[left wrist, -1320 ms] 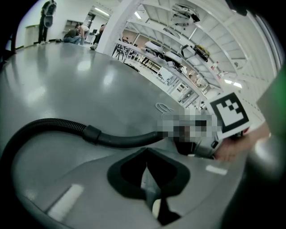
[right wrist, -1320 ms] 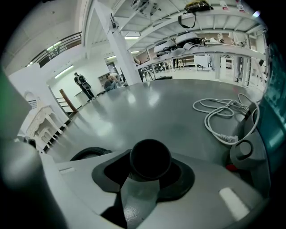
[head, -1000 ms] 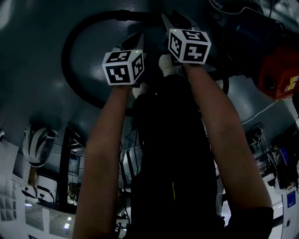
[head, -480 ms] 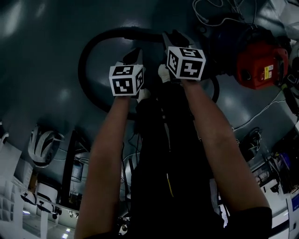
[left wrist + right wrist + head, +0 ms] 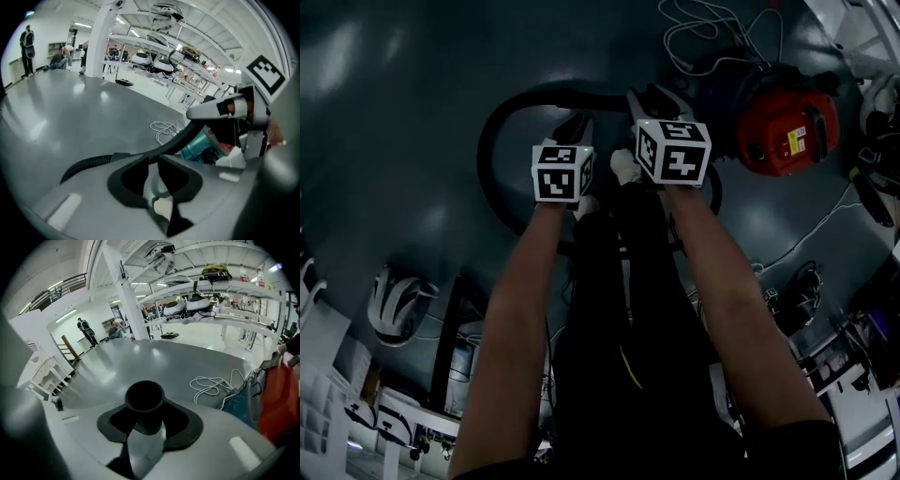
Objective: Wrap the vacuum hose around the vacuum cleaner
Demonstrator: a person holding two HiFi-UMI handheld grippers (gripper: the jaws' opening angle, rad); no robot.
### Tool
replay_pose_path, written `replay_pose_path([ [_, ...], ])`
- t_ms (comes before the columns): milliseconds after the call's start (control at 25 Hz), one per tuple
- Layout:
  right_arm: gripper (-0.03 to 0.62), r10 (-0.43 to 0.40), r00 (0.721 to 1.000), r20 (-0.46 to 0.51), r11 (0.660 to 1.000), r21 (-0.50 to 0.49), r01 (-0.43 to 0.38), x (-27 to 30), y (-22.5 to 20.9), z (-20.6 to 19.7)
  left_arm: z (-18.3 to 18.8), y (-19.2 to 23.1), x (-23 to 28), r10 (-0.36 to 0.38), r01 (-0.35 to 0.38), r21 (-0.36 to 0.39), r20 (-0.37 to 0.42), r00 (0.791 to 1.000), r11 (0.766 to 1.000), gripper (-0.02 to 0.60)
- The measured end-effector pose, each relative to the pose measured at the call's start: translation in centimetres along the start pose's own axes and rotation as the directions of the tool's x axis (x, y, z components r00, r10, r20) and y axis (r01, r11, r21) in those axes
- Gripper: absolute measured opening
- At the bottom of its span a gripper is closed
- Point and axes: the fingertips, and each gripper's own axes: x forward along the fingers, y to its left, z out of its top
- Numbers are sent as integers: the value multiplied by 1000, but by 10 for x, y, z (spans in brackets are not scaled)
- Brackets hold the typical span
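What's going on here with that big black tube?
A person holds a gripper in each hand above a grey floor. The right gripper is clamped on the open end of the hose, which lies in a big loop on the floor beside the red vacuum. The left gripper has just been opening its jaws and has nothing between them; the hose runs just past its tips. The hose is not wrapped round the vacuum yet.

grey left hand-held gripper [image 5: 576,123] and right hand-held gripper [image 5: 650,95], black-and-white marker cubes [image 5: 563,173], dark clothing [image 5: 614,319]
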Motion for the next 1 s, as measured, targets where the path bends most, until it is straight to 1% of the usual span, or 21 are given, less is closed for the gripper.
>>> replay_pose_path([
  [320, 143, 17, 1000, 25, 1000, 5, -18, -64, -3, 58, 23, -21, -29, 14, -13, 58, -12, 1000, 998, 134],
  [480, 143, 21, 1000, 14, 1000, 4, -21, -90, -4, 76, 39, -26, -38, 26, -27, 84, 9, 1000, 996, 167],
  [560, 143, 25, 1000, 2, 1000, 2, -25, -98, -6, 81, 52, -31, -40, 27, -30, 114, 26, 999, 993, 188],
  [600, 143, 28, 1000, -3, 1000, 0, -28, -101, -8, 83, 59, -36, -42, 22, -26, 141, 29, 999, 990, 203],
  [680, 143, 33, 999, -10, 999, 0, -33, -108, -9, 87, 73, -49, -45, -9, 3, 208, 26, 1000, 978, 221],
  [800, 144, 44, 999, -13, 999, -2, -44, -118, -9, 98, 91, -73, -48, -85, 78, 305, 9, 996, 949, 247],
  [880, 144, 50, 999, -16, 999, -9, -50, -123, -10, 106, 102, -87, -49, -111, 104, 349, 0, 994, 931, 267],
  [1000, 144, 58, 998, -21, 998, -25, -58, -130, -12, 119, 110, -102, -45, -121, 122, 392, -27, 992, 912, 292],
])
